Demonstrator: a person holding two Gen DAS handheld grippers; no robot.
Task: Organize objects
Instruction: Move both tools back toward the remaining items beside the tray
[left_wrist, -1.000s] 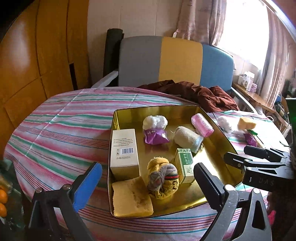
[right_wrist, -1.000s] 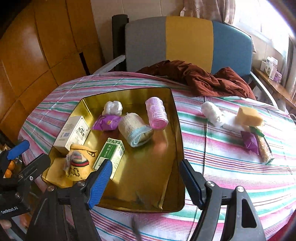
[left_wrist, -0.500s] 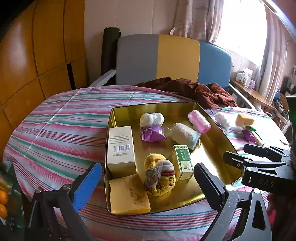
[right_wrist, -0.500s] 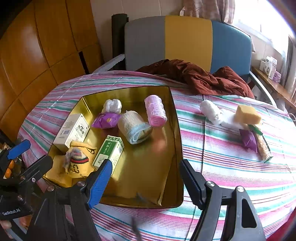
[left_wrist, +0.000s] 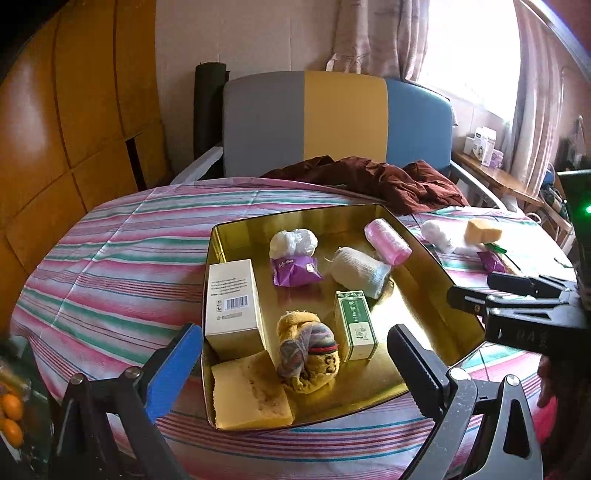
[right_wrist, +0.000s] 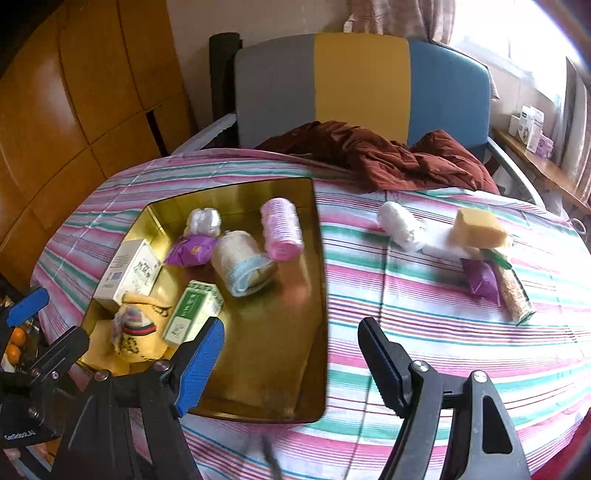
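- The yellow sponge (right_wrist: 107, 350) in the tray's near corner is mostly hidden behind the left gripper (right_wrist: 55, 321).
- Oranges (left_wrist: 11, 417), left of the jaws, are cut by the edge.
- Box print (left_wrist: 227, 284) ahead is too small to read.

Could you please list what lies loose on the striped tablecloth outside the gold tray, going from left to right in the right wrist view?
White bundle → yellow sponge → purple packet → long grain-filled packet.
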